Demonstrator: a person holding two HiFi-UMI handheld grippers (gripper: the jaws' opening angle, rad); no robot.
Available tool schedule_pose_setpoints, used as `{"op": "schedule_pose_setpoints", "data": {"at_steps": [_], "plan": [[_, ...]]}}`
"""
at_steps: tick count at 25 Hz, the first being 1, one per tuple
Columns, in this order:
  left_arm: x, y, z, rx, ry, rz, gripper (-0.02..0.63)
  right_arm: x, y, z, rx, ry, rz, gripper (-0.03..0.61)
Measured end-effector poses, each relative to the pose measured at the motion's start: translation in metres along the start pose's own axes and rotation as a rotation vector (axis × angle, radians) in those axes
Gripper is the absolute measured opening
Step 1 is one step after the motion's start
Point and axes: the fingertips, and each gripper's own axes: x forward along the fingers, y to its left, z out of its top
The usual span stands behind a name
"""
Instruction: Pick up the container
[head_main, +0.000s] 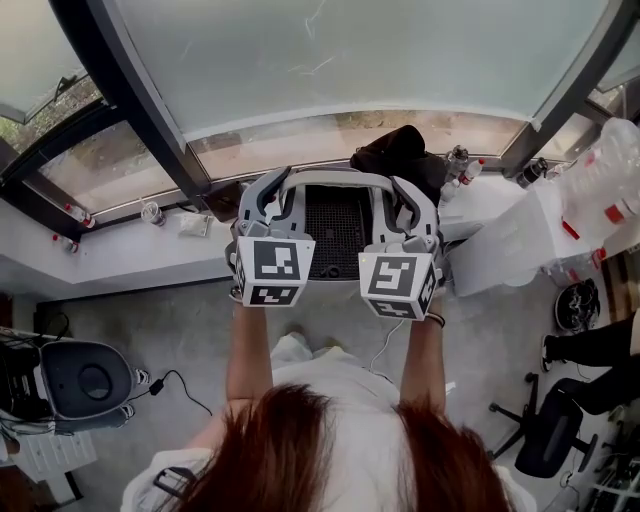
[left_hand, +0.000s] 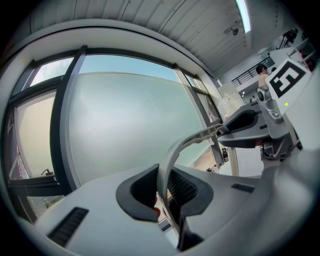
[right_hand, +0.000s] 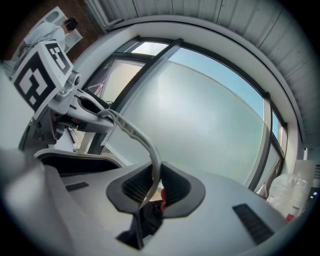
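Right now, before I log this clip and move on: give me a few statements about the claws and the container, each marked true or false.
1. The left claw is shut on the dark mesh container with a grey plastic rim. True.
2. The right claw is open and empty. False: it is clamped on the same container's rim.
3. The two claws touch each other. False: they grip the rim apart, one towards each side.
4. A frosted window pane stands ahead of both claws. True.
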Motion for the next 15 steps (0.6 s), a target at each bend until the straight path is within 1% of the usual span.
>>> {"op": "schedule_pose_setpoints", "data": {"at_steps": [8,15], "plan": [[-0.009,-0.02,0.001,-0.002,0.023,0.036,0.048,-0.011,-0.009,-0.009,-0.013,-0.036,0.021,0.066],[-0.015,-0.033,0.001,0.016,0.036,0.05,0.046,-0.019,-0.013,-0.017,-0.024,-0.054,0.031,0.066]]}}
